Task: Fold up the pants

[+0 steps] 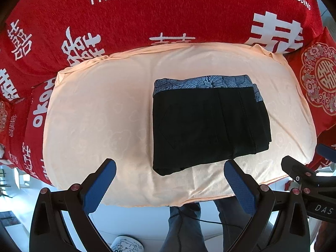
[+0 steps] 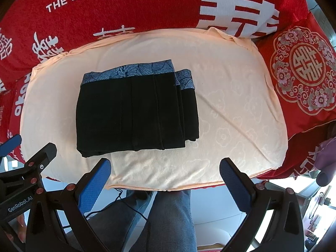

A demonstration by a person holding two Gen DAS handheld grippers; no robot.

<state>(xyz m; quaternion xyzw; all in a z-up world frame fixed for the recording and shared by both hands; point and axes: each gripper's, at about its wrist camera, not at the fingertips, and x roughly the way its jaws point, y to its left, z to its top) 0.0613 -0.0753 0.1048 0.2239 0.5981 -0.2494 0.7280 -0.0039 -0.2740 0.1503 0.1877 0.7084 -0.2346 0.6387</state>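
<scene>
While both tongs hang off the near edge, nothing is gripped.
Pants: the black pants lie folded into a compact stack on the peach cushion cover, toward the middle of it in the right wrist view and right of middle in the left wrist view.
Waistband: a blue patterned waistband runs along the stack's far edge, toward the sofa back; a second strip of the same pattern shows at the stack's right far corner.
Layers: several folded edges step out along the right side of the stack.
Left tongs: the left tongs stand wide, blue pads apart, just short of the stack's near edge and holding nothing.
Right tongs: the right tongs also stand wide and hold nothing, over the near edge of the cushion, right of the stack.
Sofa back: a red throw printed with white characters and "THE BIGDAY" covers it behind the cushion.
Pillow: a red pillow with a round floral emblem sits at the cushion's right edge.
Below: the person's jeans-clad legs show under the near edge.
</scene>
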